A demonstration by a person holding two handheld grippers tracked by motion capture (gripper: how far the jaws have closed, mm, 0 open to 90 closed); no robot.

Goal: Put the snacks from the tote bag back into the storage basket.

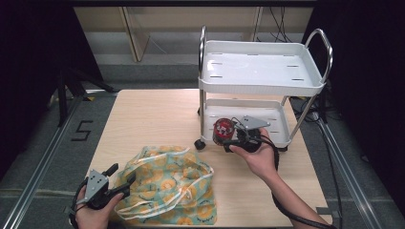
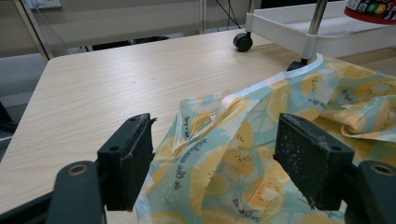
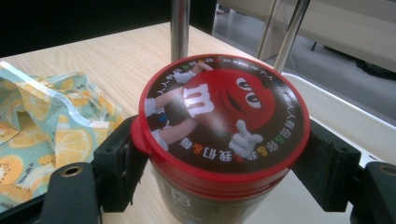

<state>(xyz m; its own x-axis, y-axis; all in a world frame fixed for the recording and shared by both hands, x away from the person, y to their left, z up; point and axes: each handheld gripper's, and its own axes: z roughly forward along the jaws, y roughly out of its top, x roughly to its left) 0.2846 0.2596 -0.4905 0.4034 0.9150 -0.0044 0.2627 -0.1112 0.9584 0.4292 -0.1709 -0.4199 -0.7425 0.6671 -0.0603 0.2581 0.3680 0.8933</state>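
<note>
A round canister [image 1: 222, 131] with a red lid and a red candy character printed on top [image 3: 219, 121] is held upright at the front left corner of a white cart's lower shelf [image 1: 282, 138]. My right gripper [image 1: 229, 138] [image 3: 219, 158] is shut on it, one jaw on each side just under the lid. A crumpled teal bag with a lemon-slice print [image 1: 172, 186] [image 2: 243, 154] lies on the near part of the table. My left gripper [image 1: 123, 174] [image 2: 217, 158] is open at the bag's left edge, and loose bag fabric lies between its jaws.
The white two-tier cart [image 1: 260, 83] stands on castors at the back right of the wooden table [image 1: 153, 119], with chrome handles and posts [image 3: 180, 28]. Its top tray holds nothing. The cart's shelf edge [image 2: 289, 28] rises just beyond the bag.
</note>
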